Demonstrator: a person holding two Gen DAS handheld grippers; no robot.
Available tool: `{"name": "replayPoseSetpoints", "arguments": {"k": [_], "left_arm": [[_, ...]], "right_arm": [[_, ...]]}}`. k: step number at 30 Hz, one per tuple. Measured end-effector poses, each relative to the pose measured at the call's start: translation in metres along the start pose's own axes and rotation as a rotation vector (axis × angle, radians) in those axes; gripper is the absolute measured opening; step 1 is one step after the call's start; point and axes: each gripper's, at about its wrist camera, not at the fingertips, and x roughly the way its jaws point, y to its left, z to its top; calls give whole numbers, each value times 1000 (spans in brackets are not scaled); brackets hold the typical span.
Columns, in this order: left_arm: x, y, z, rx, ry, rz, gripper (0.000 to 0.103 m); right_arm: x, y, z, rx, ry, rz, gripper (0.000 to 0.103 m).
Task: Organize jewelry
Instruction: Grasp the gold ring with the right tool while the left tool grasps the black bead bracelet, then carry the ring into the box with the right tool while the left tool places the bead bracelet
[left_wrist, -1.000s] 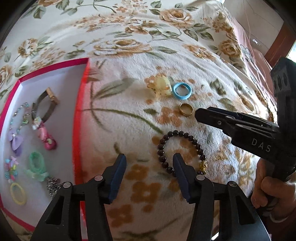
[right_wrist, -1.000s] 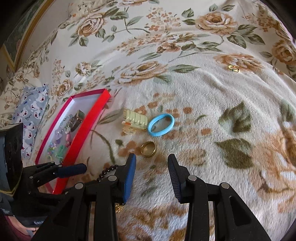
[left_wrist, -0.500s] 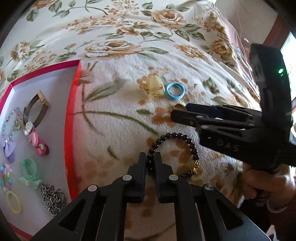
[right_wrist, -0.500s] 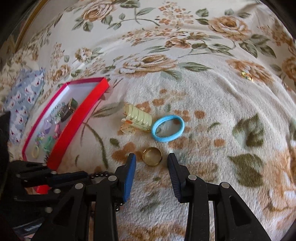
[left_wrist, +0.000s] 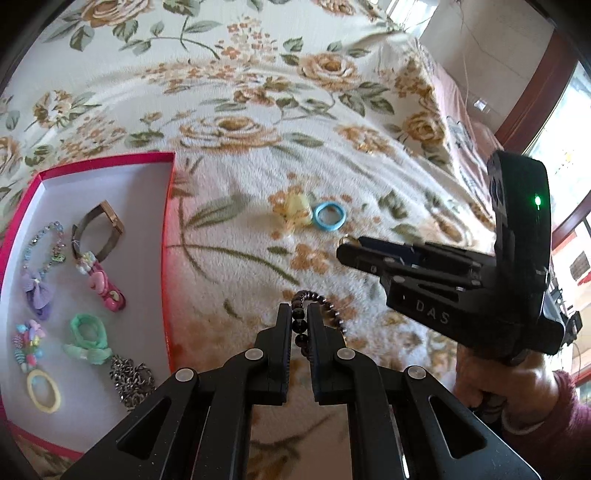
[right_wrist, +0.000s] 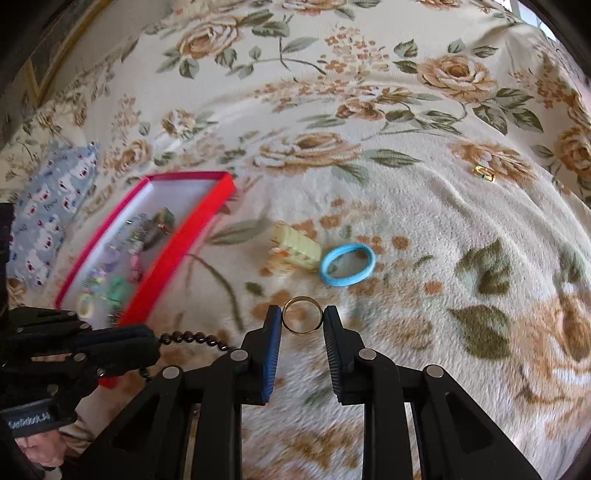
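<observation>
My left gripper (left_wrist: 298, 308) is shut on a black bead bracelet (left_wrist: 328, 304), which hangs from its tips just above the floral blanket. In the right wrist view the bracelet (right_wrist: 192, 336) trails from that gripper (right_wrist: 147, 339) at the lower left. My right gripper (right_wrist: 302, 314) is closing on a gold ring (right_wrist: 302, 298), and its pads touch both sides of the ring. The left wrist view shows the ring (left_wrist: 347, 240) at the tip of the right gripper (left_wrist: 343, 247). A red box (left_wrist: 168, 240) with a white inside lies to the left.
The box (right_wrist: 177, 254) holds a strap bracelet, hair clips, hair ties and a chain. A yellow hair clip (right_wrist: 295, 247) and a blue ring (right_wrist: 345, 282) lie on the blanket beyond the gold ring. A small gold piece (right_wrist: 484, 172) lies far right. A hand (left_wrist: 509, 384) holds the right gripper.
The left gripper shut on the bead bracelet and lifted it off the blanket. The right gripper moved forward to the gold ring and narrowed its jaws around it.
</observation>
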Motion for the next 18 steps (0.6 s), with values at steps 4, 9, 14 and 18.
{"name": "replayPoseSetpoints", "arguments": {"k": [4,9,14,18], "left_arm": [[-17,1,-4,-2,-26,0,7],[-38,6,-11,-16,-56,3,7],[-57,11,-17,-28,-81,6,7],[-69,13,-20,-33,-99,7,7]], "right_arm": [[-12,8,-2,10,-15,31,23],[-22,18,-6,14,-27,61,23],[-26,28,-10,11,-26,87,23],[-27,36,-12,7,-25,102,23]]}}
